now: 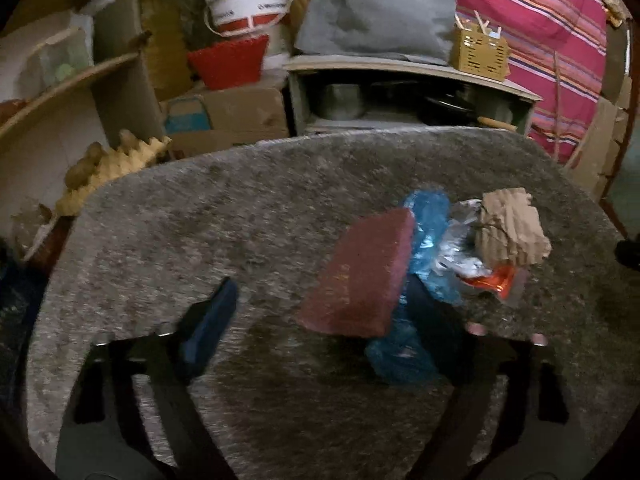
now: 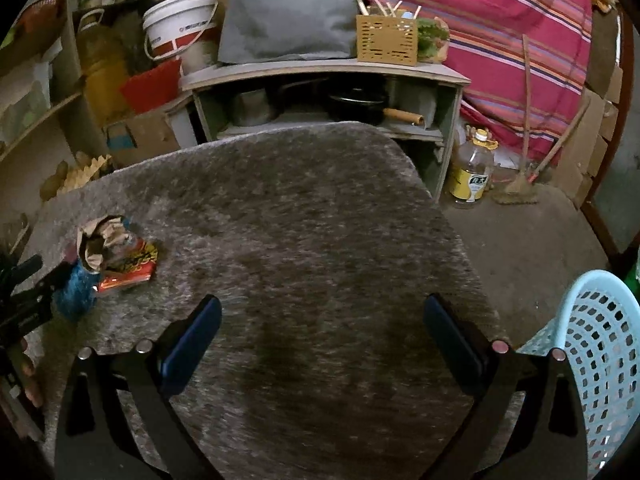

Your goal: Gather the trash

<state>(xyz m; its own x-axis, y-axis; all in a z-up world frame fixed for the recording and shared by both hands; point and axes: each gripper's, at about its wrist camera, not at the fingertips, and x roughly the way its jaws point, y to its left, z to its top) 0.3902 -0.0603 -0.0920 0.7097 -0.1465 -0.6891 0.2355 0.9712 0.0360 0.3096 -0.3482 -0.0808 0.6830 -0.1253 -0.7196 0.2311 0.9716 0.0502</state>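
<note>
**A:** ok so where's the trash vs the grippers? kinda dark in here

**B:** it's all in one clump on the grey fuzzy table (image 1: 240, 208). Left gripper (image 1: 320, 320) is right on it, jaws apart. A flat maroon piece (image 1: 360, 276) sits between them, way over toward the right finger and tilted up, and I can't tell if a pad actually presses on it. Crinkly blue plastic (image 1: 430, 224) wraps around that right finger (image 1: 432, 320). The left finger (image 1: 208, 320) is well clear, just bare table next to it

**A:** and the rest of the pile?

**B:** just past the blue stuff: silver foil (image 1: 460, 240), a crumpled cardboard scrap (image 1: 512, 228), an orange wrapper (image 1: 494, 282) under it, all touching

**A:** right one?

**B:** right gripper (image 2: 322, 340) is wide open over bare table, nothing in it. The clump is off to its left, well apart, and a light blue basket (image 2: 600, 340) is beside its right finger, off the table edge
</note>
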